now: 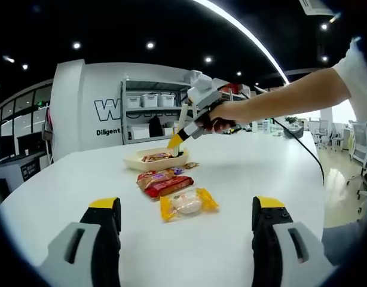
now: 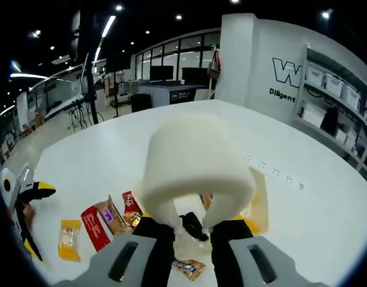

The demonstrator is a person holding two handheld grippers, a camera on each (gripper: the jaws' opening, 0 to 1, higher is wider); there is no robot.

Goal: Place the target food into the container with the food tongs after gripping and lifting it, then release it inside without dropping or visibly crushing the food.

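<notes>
Nearest the lens, left gripper [image 1: 185, 203]: jaws spread wide, nothing between them, low over the near edge of the white table [image 1: 261, 173]. Just past the jaws, yellow pack [image 1: 186, 205], flat on the table. Beyond it, toward the far edge, red pack [image 1: 170, 186] and brown pack [image 1: 155, 177], touching side by side. Farther still, cream tray [image 1: 135, 162], with a wrapped snack lying inside and a small bar [image 1: 190, 165] just beside its right end. Above the tray's right end, right gripper [image 1: 179, 139], carried by a hand [image 1: 222, 113] reaching in from the right and tilted down toward the tray. In the right gripper view, own jaws pressed against the two legs of the white tongs [image 2: 195, 167], clamping them from outside; looped end of the tongs large and blurred close to the lens. Legs slightly apart lower down, with a dark piece [image 2: 193, 226] showing between them at the tray. Cannot tell whether the tips pinch that piece or merely frame it: tips hidden behind the jaws. Left of the tongs, the packs in a row near the table's edge. Behind the table, a wall with lettering and a shelf [image 1: 150, 101] of white bins.
</notes>
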